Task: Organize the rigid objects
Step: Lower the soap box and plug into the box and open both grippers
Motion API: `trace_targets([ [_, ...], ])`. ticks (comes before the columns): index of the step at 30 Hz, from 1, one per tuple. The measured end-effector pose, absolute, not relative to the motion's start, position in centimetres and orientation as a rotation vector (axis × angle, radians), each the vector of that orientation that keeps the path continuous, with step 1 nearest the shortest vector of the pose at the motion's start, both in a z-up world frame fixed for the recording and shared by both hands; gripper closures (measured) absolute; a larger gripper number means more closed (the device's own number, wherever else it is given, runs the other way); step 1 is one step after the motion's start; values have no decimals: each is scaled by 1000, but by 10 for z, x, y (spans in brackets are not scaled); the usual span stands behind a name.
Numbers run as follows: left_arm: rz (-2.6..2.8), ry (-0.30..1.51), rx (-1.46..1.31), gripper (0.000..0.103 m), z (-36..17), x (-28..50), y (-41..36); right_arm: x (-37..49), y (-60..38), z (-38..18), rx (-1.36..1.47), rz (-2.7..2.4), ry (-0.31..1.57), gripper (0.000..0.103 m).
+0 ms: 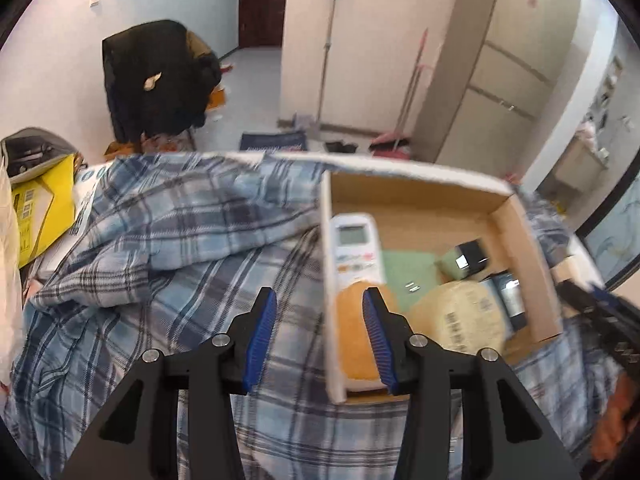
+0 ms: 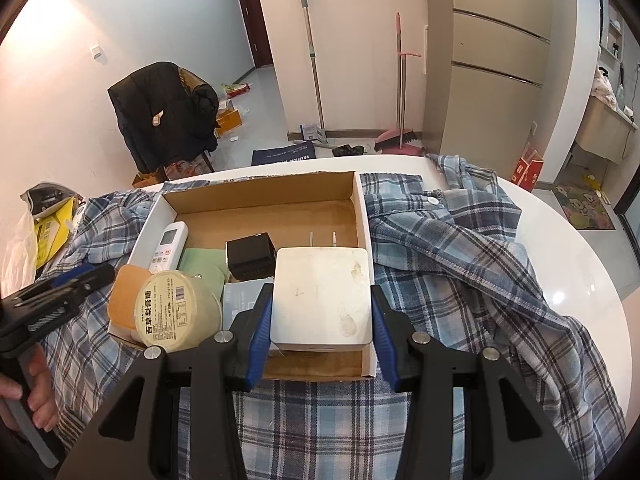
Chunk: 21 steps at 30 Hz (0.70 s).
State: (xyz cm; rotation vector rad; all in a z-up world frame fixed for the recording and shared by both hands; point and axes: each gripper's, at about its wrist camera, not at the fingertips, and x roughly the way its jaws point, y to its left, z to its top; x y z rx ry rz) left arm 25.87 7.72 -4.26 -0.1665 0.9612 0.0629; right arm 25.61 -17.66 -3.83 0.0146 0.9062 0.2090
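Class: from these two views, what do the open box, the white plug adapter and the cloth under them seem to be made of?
Box: corrugated cardboard, brown matte inside, white outside.
Plug adapter: probably hard plastic, smooth, scuffed white; two metal-looking prongs.
Cloth: woven plaid fabric, soft, wrinkled, stitched hems.

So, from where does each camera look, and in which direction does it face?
Left wrist: sits on the left tool, looking down over the blue plaid cloth at the brown cardboard box's left wall; its own black fingers show, open and empty.
Right wrist: sits on the right tool, looking down into the box; its fingers grip a white square plug adapter, and a hand shows.
Shared: box, white remote control, cloth.
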Motion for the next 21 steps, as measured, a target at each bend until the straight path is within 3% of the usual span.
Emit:
trace_targets([
  [8,41,972,-200,56,-51,258,82,256,-177,-37,17,211,904,59],
  [13,-30,777,-193,56,-19,238,72,259,-183,-32,37,231,907,59],
  [14,-40,741,-187,54,-14,235,69,262,-184,-31,35,242,913,59],
  [16,-65,656,-180,34,-5,227,65,270,-185,-27,37,246,917,59],
  [17,-67,622,-180,17,-3,225,64,273,-185,-25,37,251,919,59],
  [18,-50,572,-176,10,-1,221,65,279,-184,-23,30,271,923,59],
  [21,63,494,-137,10,-4,220,69,295,-174,-26,7,314,941,59],
])
